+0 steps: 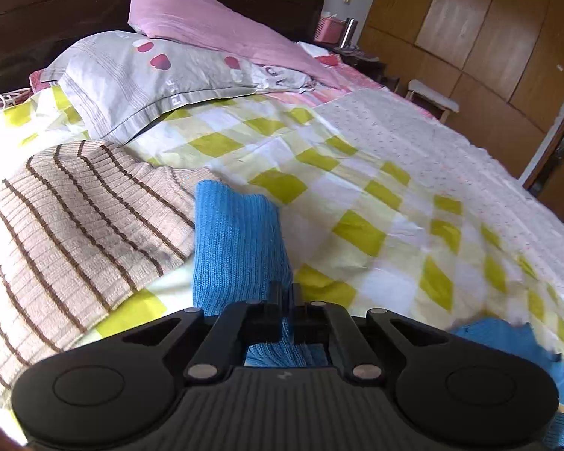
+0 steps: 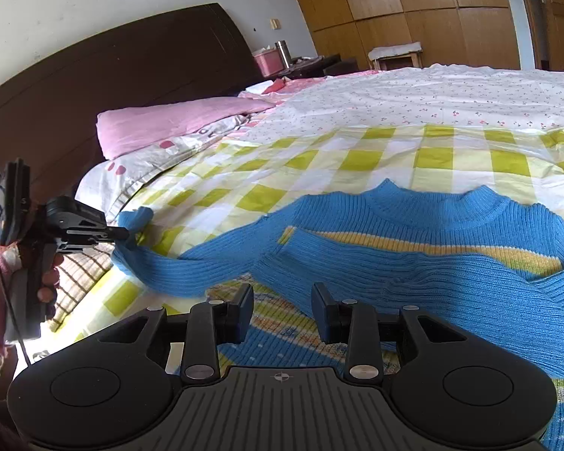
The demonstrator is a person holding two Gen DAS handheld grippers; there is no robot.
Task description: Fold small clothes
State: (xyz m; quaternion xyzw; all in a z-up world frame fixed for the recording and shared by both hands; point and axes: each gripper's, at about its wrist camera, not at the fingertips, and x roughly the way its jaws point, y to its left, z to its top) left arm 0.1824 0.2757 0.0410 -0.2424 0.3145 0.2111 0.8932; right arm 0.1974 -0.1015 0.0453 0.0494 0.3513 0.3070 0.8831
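Home bedroom. Large bed fills frame centre, covered by yellow-green checked sheet (image 2: 319, 165) and white floral quilt (image 2: 432, 101). Dark wooden headboard (image 2: 112, 75) upper left; pink pillow (image 1: 214, 26) and grey striped pillow (image 1: 150, 75) against it. Wooden wardrobe doors (image 2: 413, 3) upper right, small stool (image 2: 396, 54) before them. Nightstand with pink box (image 2: 267, 61) beside the bed.

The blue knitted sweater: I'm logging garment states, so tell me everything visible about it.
The blue knitted sweater is a ribbed knit with a round collar and yellow patterned bands across the chest. It lies flat on the yellow-and-white checked bedsheet, one sleeve already folded across the body. The other sleeve is stretched sideways, its cuff clamped in the shut left gripper. The open right gripper hovers over its lower part.
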